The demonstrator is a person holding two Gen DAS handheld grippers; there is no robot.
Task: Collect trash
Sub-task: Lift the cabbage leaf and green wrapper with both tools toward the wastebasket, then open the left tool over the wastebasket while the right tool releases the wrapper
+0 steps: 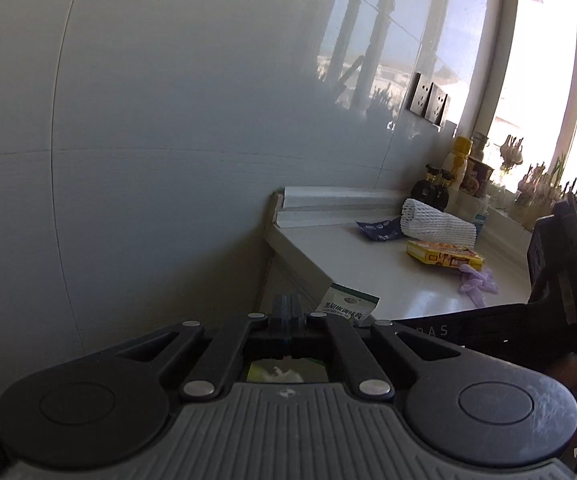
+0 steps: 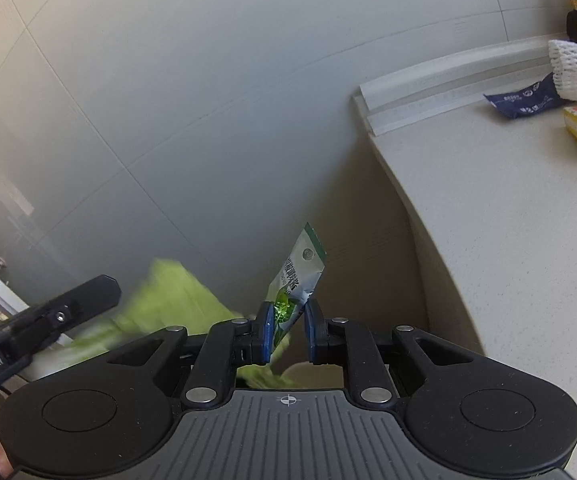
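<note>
My right gripper [image 2: 288, 320] has its jaws parted around a green and silver sachet [image 2: 298, 276], which stands tilted between the blue pads and leans on the left pad [image 2: 266, 332]. The sachet also shows in the left wrist view [image 1: 348, 306]. Below it lies a green bag [image 2: 168, 300], blurred. My left gripper [image 1: 285, 312] is shut, with green material visible under its fingers; what it grips is hidden. More trash lies on the white counter [image 1: 368, 264]: a blue wrapper [image 1: 380, 230], a white foam net [image 1: 436, 220], a yellow box [image 1: 444, 254] and a purple glove [image 1: 478, 280].
A grey tiled wall [image 1: 168, 120] stands close ahead. Bottles [image 1: 448, 180] and jars crowd the counter's back corner by the window. Wall sockets [image 1: 428, 98] sit above them. The counter's rounded edge [image 2: 420, 220] is just right of the right gripper.
</note>
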